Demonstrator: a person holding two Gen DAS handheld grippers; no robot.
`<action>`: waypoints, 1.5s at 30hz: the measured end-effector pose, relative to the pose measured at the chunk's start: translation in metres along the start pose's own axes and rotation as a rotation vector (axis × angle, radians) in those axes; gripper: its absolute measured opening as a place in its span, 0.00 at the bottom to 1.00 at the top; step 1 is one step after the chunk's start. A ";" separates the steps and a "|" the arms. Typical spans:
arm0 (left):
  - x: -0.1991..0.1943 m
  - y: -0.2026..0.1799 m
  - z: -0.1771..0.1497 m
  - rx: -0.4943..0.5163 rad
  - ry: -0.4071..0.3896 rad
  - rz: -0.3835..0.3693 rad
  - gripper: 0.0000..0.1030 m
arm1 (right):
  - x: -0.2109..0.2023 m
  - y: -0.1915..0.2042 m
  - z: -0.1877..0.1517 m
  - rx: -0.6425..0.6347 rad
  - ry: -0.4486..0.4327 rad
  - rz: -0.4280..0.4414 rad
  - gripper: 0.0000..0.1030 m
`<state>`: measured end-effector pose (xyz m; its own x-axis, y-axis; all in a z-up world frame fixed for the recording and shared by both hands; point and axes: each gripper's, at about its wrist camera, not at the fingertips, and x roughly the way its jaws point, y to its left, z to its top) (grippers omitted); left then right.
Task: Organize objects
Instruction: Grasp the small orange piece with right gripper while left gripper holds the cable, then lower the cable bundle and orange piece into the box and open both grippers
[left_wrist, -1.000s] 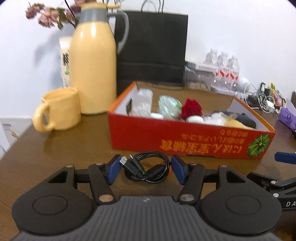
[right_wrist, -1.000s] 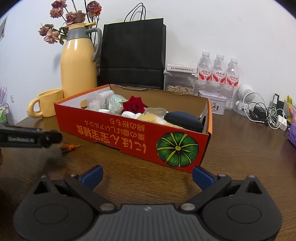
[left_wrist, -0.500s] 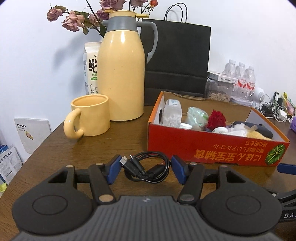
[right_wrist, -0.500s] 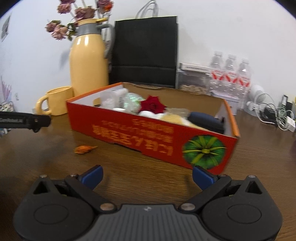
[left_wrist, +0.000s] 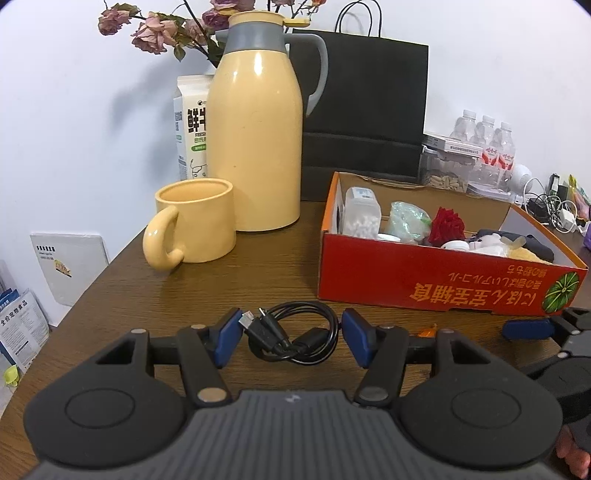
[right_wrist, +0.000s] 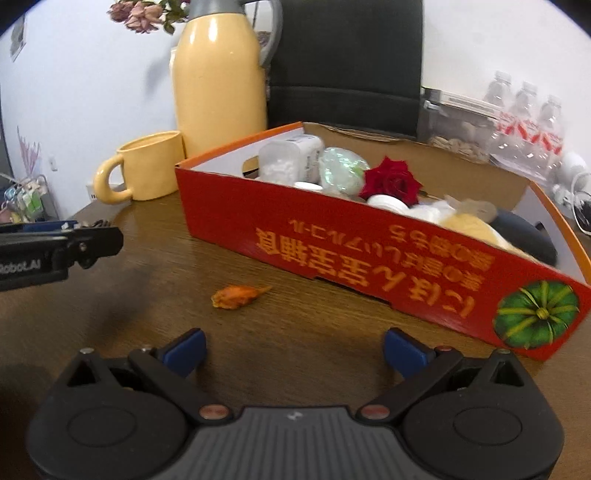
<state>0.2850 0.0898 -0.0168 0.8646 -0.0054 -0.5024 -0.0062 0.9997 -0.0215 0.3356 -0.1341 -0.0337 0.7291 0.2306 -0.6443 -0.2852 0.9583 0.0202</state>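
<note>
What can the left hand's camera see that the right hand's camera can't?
Only the left wrist view shows the coiled black cable sitting between the left gripper's blue pads, and the milk carton behind the jug. Only the right wrist view clearly shows the orange dried flower bud lying on the table ahead of the open, empty right gripper. Both show the yellow mug, the yellow jug and the red box.

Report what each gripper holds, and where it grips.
The left gripper holds a coiled black cable, pads against opposite sides of the coil. The right gripper is open and holds nothing.
</note>
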 end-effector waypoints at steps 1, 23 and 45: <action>0.000 0.002 0.000 -0.001 0.000 0.000 0.59 | 0.002 0.001 0.001 -0.007 0.001 0.008 1.00; -0.005 0.003 -0.001 -0.002 -0.002 -0.021 0.59 | 0.022 0.009 0.022 -0.132 -0.039 0.174 0.55; -0.001 -0.030 0.027 0.019 -0.089 -0.029 0.59 | -0.047 -0.029 0.038 -0.028 -0.344 0.072 0.38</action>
<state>0.2976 0.0602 0.0082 0.9055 -0.0328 -0.4232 0.0278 0.9995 -0.0180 0.3334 -0.1659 0.0254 0.8719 0.3454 -0.3470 -0.3569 0.9336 0.0322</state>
